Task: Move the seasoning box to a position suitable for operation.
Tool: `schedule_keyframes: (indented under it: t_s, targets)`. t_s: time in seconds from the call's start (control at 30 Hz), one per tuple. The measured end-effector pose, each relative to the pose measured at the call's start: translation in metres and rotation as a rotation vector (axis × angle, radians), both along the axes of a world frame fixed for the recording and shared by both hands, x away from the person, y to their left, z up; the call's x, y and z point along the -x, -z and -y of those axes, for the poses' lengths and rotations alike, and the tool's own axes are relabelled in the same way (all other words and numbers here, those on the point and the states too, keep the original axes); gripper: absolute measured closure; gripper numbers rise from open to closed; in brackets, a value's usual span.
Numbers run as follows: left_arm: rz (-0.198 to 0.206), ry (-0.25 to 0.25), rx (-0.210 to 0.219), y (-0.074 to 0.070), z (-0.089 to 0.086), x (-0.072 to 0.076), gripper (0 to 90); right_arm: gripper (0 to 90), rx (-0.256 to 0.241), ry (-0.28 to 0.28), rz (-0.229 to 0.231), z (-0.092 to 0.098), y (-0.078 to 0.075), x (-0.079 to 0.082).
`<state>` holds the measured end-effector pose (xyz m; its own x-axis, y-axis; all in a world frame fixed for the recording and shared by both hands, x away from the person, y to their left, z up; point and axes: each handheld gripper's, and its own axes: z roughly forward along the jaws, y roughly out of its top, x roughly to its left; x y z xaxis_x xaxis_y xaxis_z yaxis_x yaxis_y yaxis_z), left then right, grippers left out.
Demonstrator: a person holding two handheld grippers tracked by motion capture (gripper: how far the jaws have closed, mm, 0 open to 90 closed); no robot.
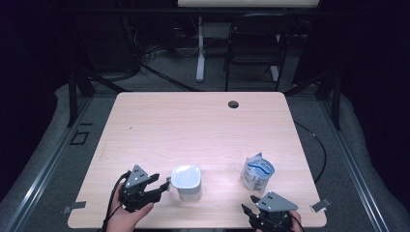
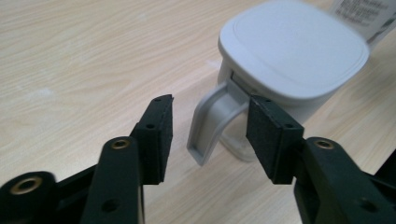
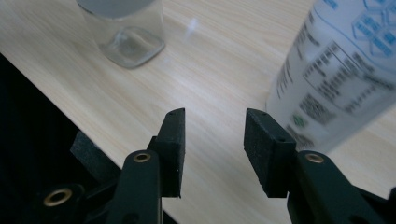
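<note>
A clear square container with a white lid (image 1: 186, 181) and a grey handle (image 2: 212, 122) stands near the table's front edge. My left gripper (image 1: 162, 184) is open, and its jaws straddle that handle (image 2: 208, 130) without touching it. A white pouch with blue print (image 1: 257, 172) stands to the right of the container. My right gripper (image 1: 251, 207) is open just in front of the pouch (image 3: 336, 70), with nothing between its jaws (image 3: 212, 149). The container's glassy base (image 3: 128, 37) shows at the top left of the right gripper view.
The wooden table (image 1: 193, 125) has a round cable hole (image 1: 233, 104) near its far edge. A folding chair (image 1: 254, 43) and a desk leg (image 1: 199, 48) stand beyond the table. The table's front edge (image 3: 56, 93) runs close under my right gripper.
</note>
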<state>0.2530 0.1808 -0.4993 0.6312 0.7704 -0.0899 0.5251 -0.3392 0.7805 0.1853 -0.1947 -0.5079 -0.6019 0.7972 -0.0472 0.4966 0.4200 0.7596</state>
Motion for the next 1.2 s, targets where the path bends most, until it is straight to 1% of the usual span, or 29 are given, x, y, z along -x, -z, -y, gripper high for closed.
schedule_keyframes:
  t_s: [0.03,0.1,0.13,0.17,0.23,0.27,0.3,0.33,0.37,0.4,0.43,0.47,0.53,0.57,0.63,0.7,0.73,0.77,0.8,0.83,0.87,0.9,0.97,1.03,1.07,1.1,1.13,1.17,1.2]
  targets:
    - [0.007,0.001,0.003,-0.002,0.000,-0.001,56.7,58.8,-0.003,-0.006,-0.006,-0.004,-0.001,-0.003]
    - [0.015,-0.002,0.000,-0.006,0.001,-0.003,60.6,56.8,0.006,-0.015,0.003,-0.011,-0.002,-0.010]
    - [0.015,-0.002,0.000,-0.006,0.001,-0.003,62.3,56.8,0.006,-0.015,0.003,-0.011,-0.002,-0.010]
    - [0.005,-0.003,0.002,-0.007,0.003,-0.005,63.7,57.0,0.015,-0.029,0.014,-0.018,-0.004,-0.016]
    - [0.000,0.007,0.006,-0.009,0.005,-0.008,66.6,57.0,0.000,-0.032,0.013,-0.023,-0.005,-0.022]
    - [0.000,0.007,0.006,-0.009,0.005,-0.008,67.2,57.0,0.000,-0.032,0.013,-0.023,-0.005,-0.022]
    - [0.008,0.006,0.001,-0.013,0.007,-0.010,67.8,56.4,-0.019,-0.041,0.010,-0.028,-0.006,-0.029]
    - [0.008,0.006,0.001,-0.013,0.007,-0.010,67.8,56.4,-0.019,-0.041,0.010,-0.028,-0.006,-0.029]
    - [0.014,-0.004,-0.001,-0.015,0.009,-0.012,67.7,55.5,-0.034,-0.039,0.011,-0.032,-0.007,-0.035]
    - [0.014,-0.004,-0.001,-0.015,0.009,-0.012,67.2,55.5,-0.034,-0.039,0.011,-0.032,-0.007,-0.035]
    - [0.019,-0.005,-0.005,-0.017,0.010,-0.014,66.0,55.3,-0.043,-0.033,0.029,-0.036,-0.009,-0.040]
    - [0.019,-0.005,0.003,-0.019,0.011,-0.015,65.2,55.5,-0.049,-0.034,0.034,-0.037,-0.010,-0.042]
    - [0.020,0.000,0.003,-0.020,0.011,-0.017,64.8,55.8,-0.052,-0.031,0.038,-0.038,-0.011,-0.044]
    - [0.022,-0.001,0.008,-0.021,0.011,-0.018,64.8,57.7,-0.070,-0.026,0.051,-0.040,-0.014,-0.049]
    - [0.018,0.002,0.014,-0.025,0.011,-0.022,64.7,57.2,-0.077,-0.025,0.057,-0.044,-0.018,-0.053]
    - [0.023,-0.003,0.014,-0.028,0.012,-0.023,63.5,55.7,-0.061,-0.025,0.074,-0.048,-0.021,-0.056]
    - [0.023,-0.003,0.014,-0.028,0.012,-0.023,62.3,55.7,-0.061,-0.025,0.074,-0.048,-0.021,-0.056]
    - [0.028,-0.010,0.010,-0.029,0.012,-0.024,62.3,53.6,-0.045,-0.029,0.079,-0.050,-0.022,-0.059]
    - [0.030,-0.011,0.007,-0.029,0.012,-0.025,60.9,49.6,-0.040,-0.036,0.071,-0.052,-0.023,-0.061]
    - [0.019,-0.010,0.017,-0.030,0.011,-0.027,60.0,47.5,-0.071,-0.035,0.060,-0.055,-0.022,-0.066]
    - [0.019,-0.010,0.017,-0.030,0.011,-0.027,59.6,47.5,-0.071,-0.035,0.060,-0.055,-0.022,-0.066]
    - [0.010,-0.013,0.028,-0.029,0.010,-0.029,58.9,46.2,-0.088,-0.022,0.065,-0.058,-0.022,-0.071]
    - [0.004,-0.008,0.033,-0.028,0.009,-0.030,57.5,45.3,-0.092,-0.011,0.068,-0.060,-0.022,-0.074]
    - [0.007,-0.009,0.033,-0.027,0.010,-0.030,57.2,45.3,-0.100,-0.009,0.063,-0.061,-0.022,-0.075]
    - [0.004,-0.011,0.030,-0.026,0.010,-0.030,57.1,47.5,-0.116,-0.017,0.046,-0.062,-0.021,-0.076]
    - [0.005,-0.010,0.023,-0.026,0.010,-0.030,57.1,53.8,-0.131,-0.024,0.046,-0.063,-0.020,-0.076]
    - [0.010,-0.010,0.022,-0.025,0.010,-0.030,57.1,53.8,-0.131,-0.024,0.046,-0.063,-0.020,-0.076]
    - [0.010,-0.008,0.025,-0.025,0.009,-0.030,57.1,56.9,-0.104,-0.024,0.066,-0.064,-0.019,-0.075]
    - [0.006,-0.005,0.032,-0.024,0.009,-0.029,57.2,58.3,-0.099,-0.020,0.074,-0.064,-0.018,-0.075]
